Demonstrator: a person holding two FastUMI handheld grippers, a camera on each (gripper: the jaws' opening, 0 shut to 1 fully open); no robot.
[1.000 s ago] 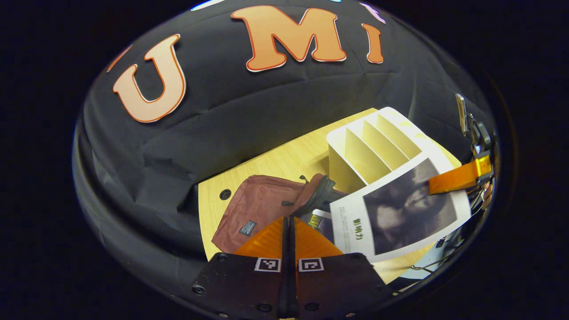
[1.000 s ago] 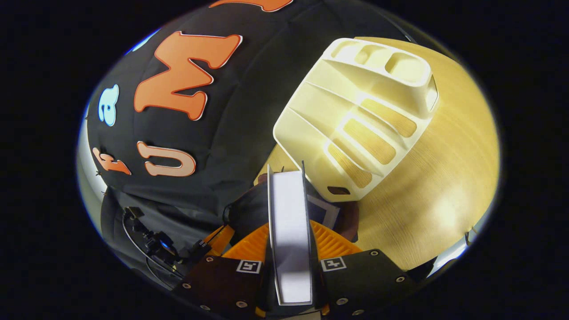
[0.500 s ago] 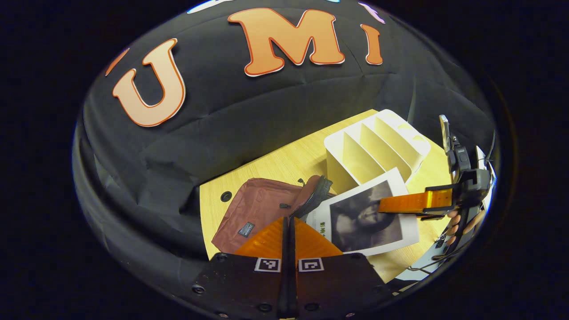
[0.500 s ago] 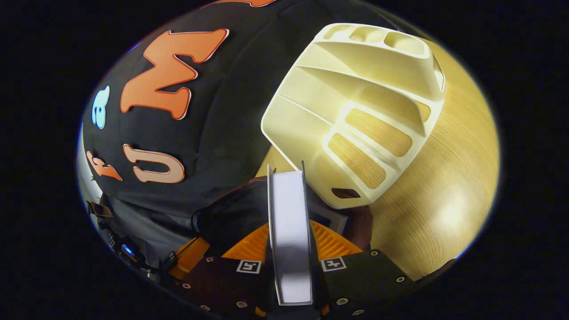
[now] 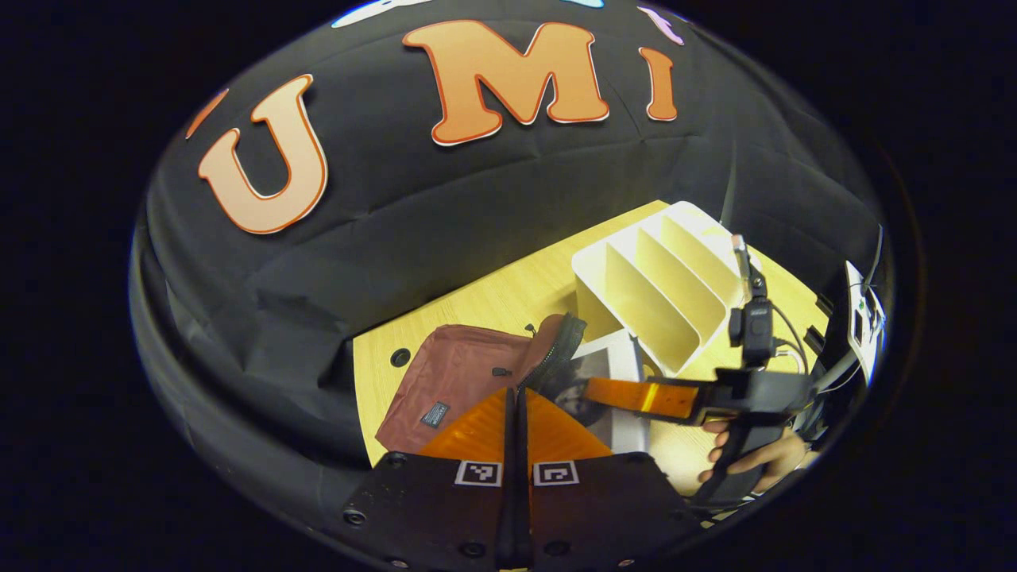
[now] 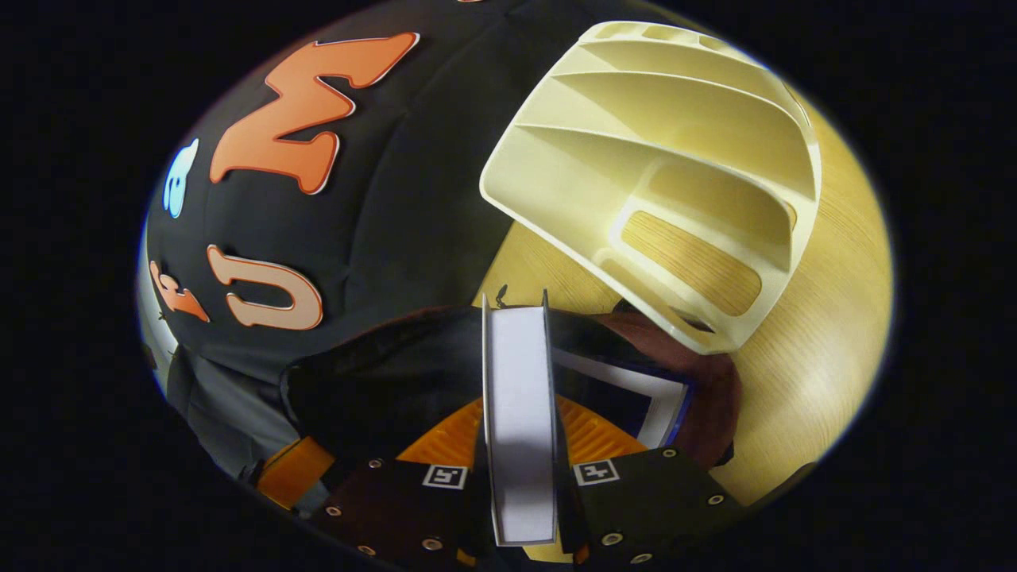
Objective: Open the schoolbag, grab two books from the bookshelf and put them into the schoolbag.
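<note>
The maroon schoolbag [image 5: 457, 373] lies on the wooden table [image 5: 493, 294] with its zipped mouth [image 5: 560, 349] lifted open. My left gripper [image 5: 516, 393] is shut on the bag's edge at that mouth. My right gripper [image 6: 518, 405] is shut on a book [image 6: 518, 357], seen edge-on with white pages, and holds it at the dark opening of the schoolbag [image 6: 381, 381]. In the left gripper view the right gripper [image 5: 592, 391] reaches in from the right and the book [image 5: 616, 365] is partly inside the bag. Another book [image 6: 636, 389] with a white border lies in the bag.
The cream bookshelf [image 5: 659, 294] stands right behind the bag, close to it, its slots [image 6: 675, 175] bare. A person's hand [image 5: 755, 457] holds the right gripper's handle at the right. The table [image 6: 826, 318] stretches to the right of the shelf.
The right gripper has carried the book left and down from in front of the shelf into the bag's mouth. The left gripper has stayed in place, shut.
</note>
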